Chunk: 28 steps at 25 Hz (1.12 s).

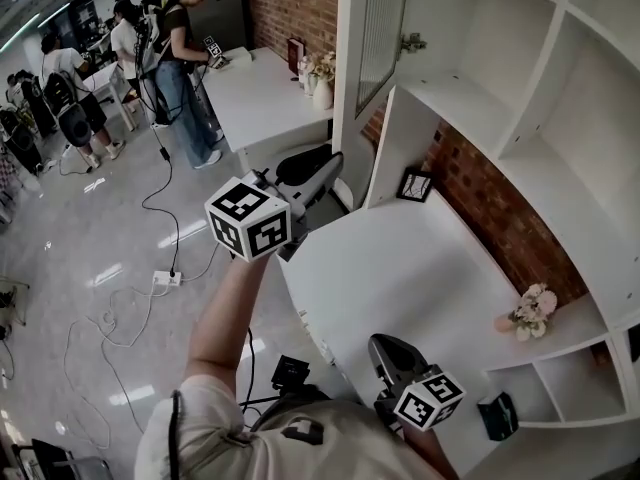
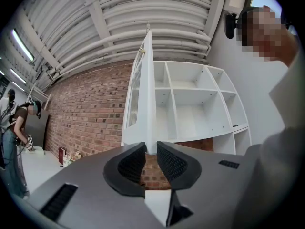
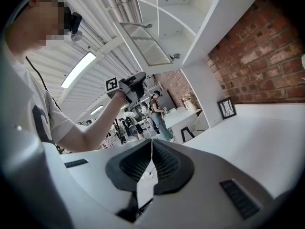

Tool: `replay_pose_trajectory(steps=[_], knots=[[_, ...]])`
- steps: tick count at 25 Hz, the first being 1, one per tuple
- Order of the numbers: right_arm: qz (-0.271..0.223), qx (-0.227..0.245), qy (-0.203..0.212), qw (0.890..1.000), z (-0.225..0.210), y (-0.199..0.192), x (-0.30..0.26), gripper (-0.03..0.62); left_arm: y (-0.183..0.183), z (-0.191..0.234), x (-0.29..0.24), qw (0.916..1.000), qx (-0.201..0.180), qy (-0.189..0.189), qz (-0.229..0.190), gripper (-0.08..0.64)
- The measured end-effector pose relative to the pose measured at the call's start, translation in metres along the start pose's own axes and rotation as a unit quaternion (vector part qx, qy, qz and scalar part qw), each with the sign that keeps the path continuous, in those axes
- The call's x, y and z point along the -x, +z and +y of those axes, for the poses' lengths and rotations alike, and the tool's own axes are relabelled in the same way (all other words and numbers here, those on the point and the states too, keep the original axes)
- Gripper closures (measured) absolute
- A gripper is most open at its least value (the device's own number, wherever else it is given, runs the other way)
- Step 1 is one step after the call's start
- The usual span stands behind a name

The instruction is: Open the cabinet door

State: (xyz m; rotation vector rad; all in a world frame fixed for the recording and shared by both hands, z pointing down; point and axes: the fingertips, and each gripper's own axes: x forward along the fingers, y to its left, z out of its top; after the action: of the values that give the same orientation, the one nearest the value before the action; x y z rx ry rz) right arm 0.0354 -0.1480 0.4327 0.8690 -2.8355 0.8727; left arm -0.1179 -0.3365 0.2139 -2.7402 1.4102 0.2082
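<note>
Red brick wall, glossy grey floor strewn with cables, white tables

Two grippers in the person's hands, the left gripper and the right gripper; two marker cubes, a left cube and a right cube; one cabinet door; one picture frame; two bunches of flowers, the pink flowers by the brick wall and the vase flowers on the far table; one dark box; one power strip; at least three people further back, counting the standing person.
</note>
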Motion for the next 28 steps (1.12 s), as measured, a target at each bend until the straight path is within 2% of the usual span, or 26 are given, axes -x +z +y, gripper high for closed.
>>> replay_pose_trajectory(steps=[28], knots=[[0.016, -0.004, 0.027, 0.999, 0.009, -0.003, -0.030, 0.565, 0.006, 0.089, 0.035, 0.9948, -0.024, 0.098, 0.009, 0.494]])
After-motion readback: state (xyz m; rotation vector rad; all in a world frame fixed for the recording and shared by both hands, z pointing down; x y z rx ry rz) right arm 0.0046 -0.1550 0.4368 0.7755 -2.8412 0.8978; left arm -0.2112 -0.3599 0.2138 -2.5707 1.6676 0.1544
